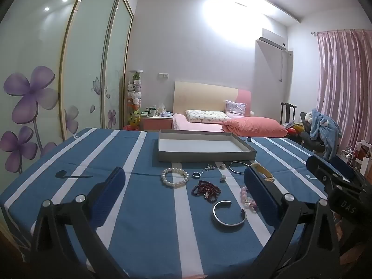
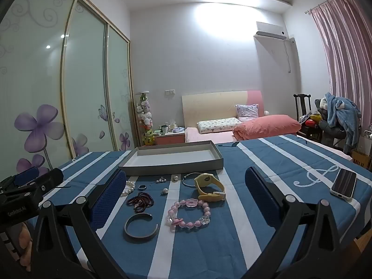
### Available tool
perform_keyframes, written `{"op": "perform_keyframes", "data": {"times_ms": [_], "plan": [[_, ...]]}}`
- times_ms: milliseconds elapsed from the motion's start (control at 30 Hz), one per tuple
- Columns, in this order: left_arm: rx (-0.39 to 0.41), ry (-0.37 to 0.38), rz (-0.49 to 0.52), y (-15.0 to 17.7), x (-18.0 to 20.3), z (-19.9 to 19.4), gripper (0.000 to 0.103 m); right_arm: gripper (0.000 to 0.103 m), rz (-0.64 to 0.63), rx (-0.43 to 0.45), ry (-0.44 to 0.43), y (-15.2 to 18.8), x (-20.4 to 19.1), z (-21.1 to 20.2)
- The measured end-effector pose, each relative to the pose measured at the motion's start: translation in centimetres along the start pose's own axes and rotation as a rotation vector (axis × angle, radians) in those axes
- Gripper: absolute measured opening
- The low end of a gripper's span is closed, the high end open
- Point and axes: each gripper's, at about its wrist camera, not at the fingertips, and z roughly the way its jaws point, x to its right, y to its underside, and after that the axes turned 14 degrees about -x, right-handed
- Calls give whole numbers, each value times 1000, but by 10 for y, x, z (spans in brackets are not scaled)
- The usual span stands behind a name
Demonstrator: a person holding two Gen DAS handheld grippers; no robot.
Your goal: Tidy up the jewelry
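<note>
Jewelry lies scattered on a blue-and-white striped cloth in front of a shallow grey tray (image 1: 207,157) (image 2: 172,170), which holds nothing. There is a white pearl bracelet (image 1: 175,177) (image 2: 128,188), a dark red bead strand (image 1: 206,188) (image 2: 140,201), a silver cuff (image 1: 229,213) (image 2: 141,227), a pink bead bracelet (image 2: 189,214) (image 1: 248,197), a yellow watch (image 2: 210,186), a thin bangle (image 1: 239,167) (image 2: 189,180), a ring (image 1: 196,174) (image 2: 142,187) and small pearl pieces (image 1: 222,178). My left gripper (image 1: 184,187) and my right gripper (image 2: 186,189) both hover open above the near jewelry, holding nothing.
A phone (image 2: 344,184) lies on the cloth at the right. Beyond the table are a bed with pink bedding (image 1: 254,125), a wardrobe with flowered sliding doors (image 1: 34,93), and a chair piled with clothes (image 2: 339,116) by pink curtains.
</note>
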Motion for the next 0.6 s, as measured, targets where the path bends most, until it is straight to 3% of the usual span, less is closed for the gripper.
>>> {"op": "perform_keyframes", "data": {"times_ms": [600], "plan": [[-1, 4, -2, 0, 0, 0, 99, 101, 11, -2, -2, 1, 3, 1]]}}
